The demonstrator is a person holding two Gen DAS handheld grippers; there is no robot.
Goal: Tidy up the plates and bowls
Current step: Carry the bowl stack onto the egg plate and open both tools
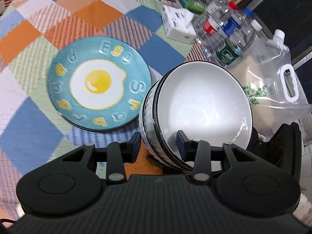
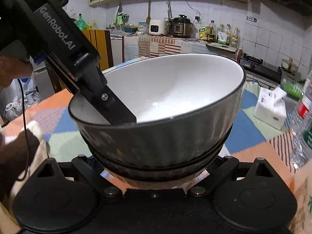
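The stack of bowls (image 1: pixel 195 107), white inside with black rims and ribbed outer walls, is tipped on its side just beside the egg plate (image 1: pixel 99 83), mouth turned toward the right edge of the surface (image 1: pixel 29 117). The left gripper (image 1: pixel 159 146) grasps the stack at its rim: one finger lies inside the top bowl, the other against the ribbed outside. From the right wrist view the same stack (image 2: pixel 161 136) fills the frame, with the left gripper's black finger (image 2: pixel 117 109) reaching down into the top bowl. The right gripper (image 2: pixel 156 163) sits right under the stack, its fingers spread wide on either side of the lowest bowl; whether they touch it cannot be told. The egg plate, teal with raised letters round a fried egg, lies flat on the chequered cloth. Toward the far right corner stand a tissue box (image 1: pixel 178 24), several water bottles (image 1: pixel 226 31) and a clear spouted pouch (image 1: pixel 273 74).
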